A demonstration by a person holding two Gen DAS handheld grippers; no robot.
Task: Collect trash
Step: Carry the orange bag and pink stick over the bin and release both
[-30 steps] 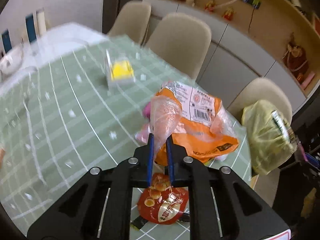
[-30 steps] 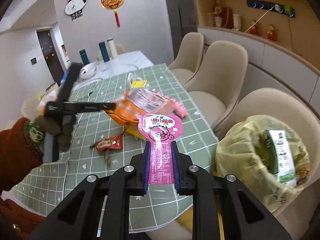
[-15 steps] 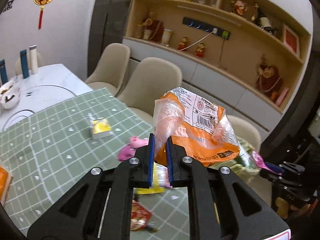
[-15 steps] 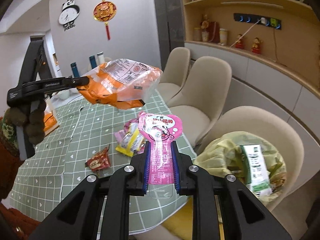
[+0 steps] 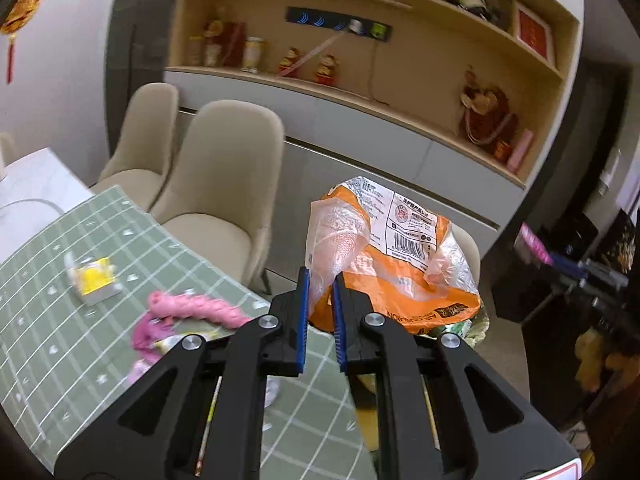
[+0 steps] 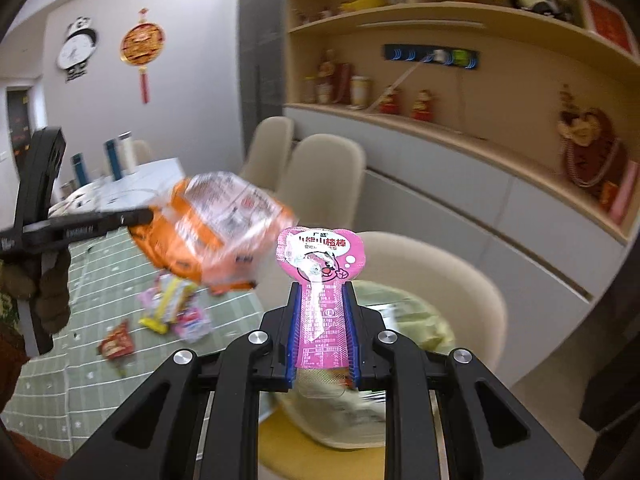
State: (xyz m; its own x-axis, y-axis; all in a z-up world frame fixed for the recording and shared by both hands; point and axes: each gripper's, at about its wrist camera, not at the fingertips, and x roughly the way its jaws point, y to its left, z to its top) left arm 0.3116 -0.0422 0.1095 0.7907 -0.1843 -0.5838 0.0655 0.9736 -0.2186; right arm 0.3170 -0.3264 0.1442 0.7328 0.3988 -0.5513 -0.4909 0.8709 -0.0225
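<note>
1. Left wrist view: the left gripper (image 5: pixel 320 280) is closed tight on the thin clear edge of the orange snack bag (image 5: pixel 394 256). A second ago this bag lay on the green checked tablecloth (image 5: pixel 60 320); now it hangs in the air past the table's right edge, in front of the near beige chair (image 5: pixel 466 248).
2. Right wrist view: the right gripper (image 6: pixel 321 300) is nearly closed and pinches the pink snack wrapper (image 6: pixel 320 268), which stands upright between the blue pads (image 6: pixel 294 320). It was already held one second ago, but it has gone from above the table edge to above the yellow-green trash bag (image 6: pixel 424 320) on that chair.
3. I judge that both pieces are picked up and the carrying is almost finished; the next step should be to open the jaws over the trash bag.
4. On the table there are still the red packet (image 6: pixel 116 344), the small pile of yellow and pink wrappers (image 6: pixel 172 308) and, farther left, a yellow packet (image 5: pixel 96 280), so the task is not complete.
</note>
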